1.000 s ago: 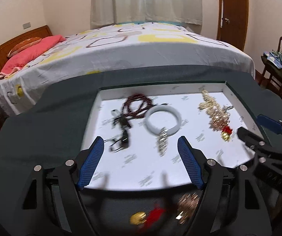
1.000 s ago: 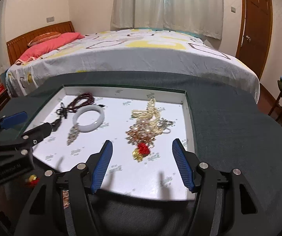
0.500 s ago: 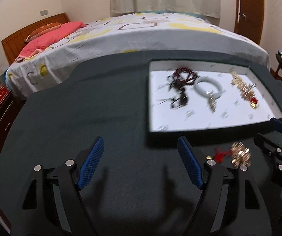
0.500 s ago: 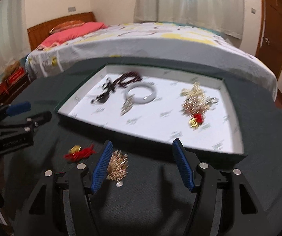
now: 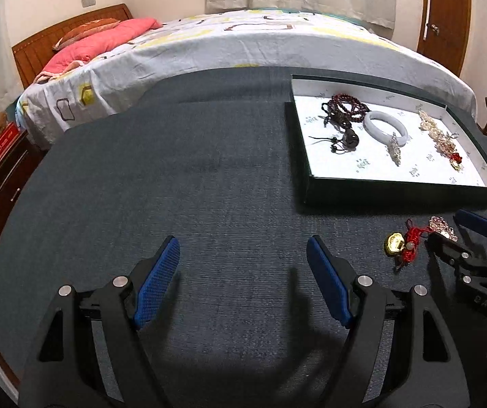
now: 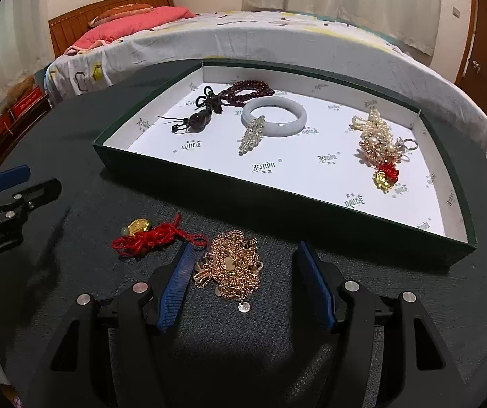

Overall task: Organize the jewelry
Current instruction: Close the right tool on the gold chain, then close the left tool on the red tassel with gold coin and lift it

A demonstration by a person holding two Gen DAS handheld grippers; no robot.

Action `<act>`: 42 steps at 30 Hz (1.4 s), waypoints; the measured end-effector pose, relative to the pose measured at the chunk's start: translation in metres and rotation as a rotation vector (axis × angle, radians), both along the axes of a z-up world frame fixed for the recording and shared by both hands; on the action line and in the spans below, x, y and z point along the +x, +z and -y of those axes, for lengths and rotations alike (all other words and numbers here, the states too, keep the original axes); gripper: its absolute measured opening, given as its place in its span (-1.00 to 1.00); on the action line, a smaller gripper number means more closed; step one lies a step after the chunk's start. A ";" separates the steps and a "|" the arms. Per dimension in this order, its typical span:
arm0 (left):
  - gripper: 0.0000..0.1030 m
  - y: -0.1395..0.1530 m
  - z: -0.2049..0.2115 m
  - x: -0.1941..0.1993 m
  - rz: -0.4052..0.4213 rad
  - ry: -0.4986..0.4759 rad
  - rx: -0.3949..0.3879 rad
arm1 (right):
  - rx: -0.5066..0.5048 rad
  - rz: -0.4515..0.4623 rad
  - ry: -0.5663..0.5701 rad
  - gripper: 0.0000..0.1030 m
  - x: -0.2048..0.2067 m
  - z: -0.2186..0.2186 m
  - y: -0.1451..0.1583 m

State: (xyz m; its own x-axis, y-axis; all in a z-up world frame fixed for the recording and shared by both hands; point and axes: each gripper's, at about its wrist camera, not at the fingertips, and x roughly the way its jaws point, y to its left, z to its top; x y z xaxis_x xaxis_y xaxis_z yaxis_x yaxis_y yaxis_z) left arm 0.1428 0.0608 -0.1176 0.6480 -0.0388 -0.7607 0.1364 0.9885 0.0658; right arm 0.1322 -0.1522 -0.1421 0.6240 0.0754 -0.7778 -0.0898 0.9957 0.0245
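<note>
Picking up the gold chain necklace [image 6: 235,265] looks like the step in hand. It lies heaped on the dark desk [image 6: 413,306] just outside the green tray [image 6: 209,183], between the spread fingers of the right claw [image 6: 243,282], nearer the left pad. Centre over the heap, lower until both pads reach the cloth, then close slowly — loose links slip. The left claw [image 5: 243,278] hangs apart, empty. The tray lining reads roughly "Lindu".

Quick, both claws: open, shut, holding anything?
Left claw: open, empty.
Right claw: open, gold chain between its fingers, not gripped.
</note>
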 end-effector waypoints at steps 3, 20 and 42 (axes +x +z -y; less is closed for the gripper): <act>0.46 -0.001 0.005 0.001 -0.002 -0.012 -0.005 | 0.007 0.008 0.004 -0.14 -0.002 0.002 0.001; 0.46 0.000 0.036 0.000 -0.018 -0.068 -0.033 | 0.035 0.045 -0.007 -0.83 -0.011 0.023 0.017; 0.46 -0.012 0.097 -0.007 -0.054 -0.169 -0.050 | 0.041 0.081 -0.106 -0.83 -0.037 0.084 0.026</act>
